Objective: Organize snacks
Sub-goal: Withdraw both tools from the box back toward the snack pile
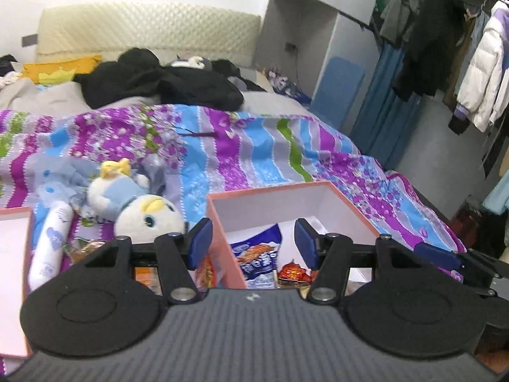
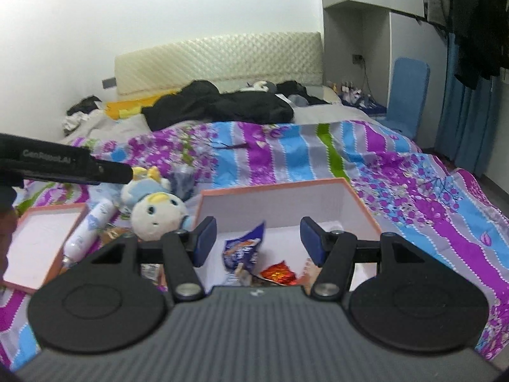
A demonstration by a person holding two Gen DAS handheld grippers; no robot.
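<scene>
Left gripper (image 1: pixel 253 243) angled down over the bed, blue pads apart, nothing between them. Right gripper (image 2: pixel 258 242) likewise tilted down, jaws spread and empty, just right of the left one. Below both, on the striped quilt (image 2: pixel 397 191) near the bed's foot edge: open pink box (image 2: pixel 280 191) holding a blue snack bag (image 2: pixel 243 250) and a red snack packet (image 2: pixel 280 273). Left of it, plush duck (image 2: pixel 159 215), white bottle (image 2: pixel 90 229), pink lid (image 2: pixel 41 245), more wrapped snacks (image 1: pixel 79 250) loose between box and lid.
</scene>
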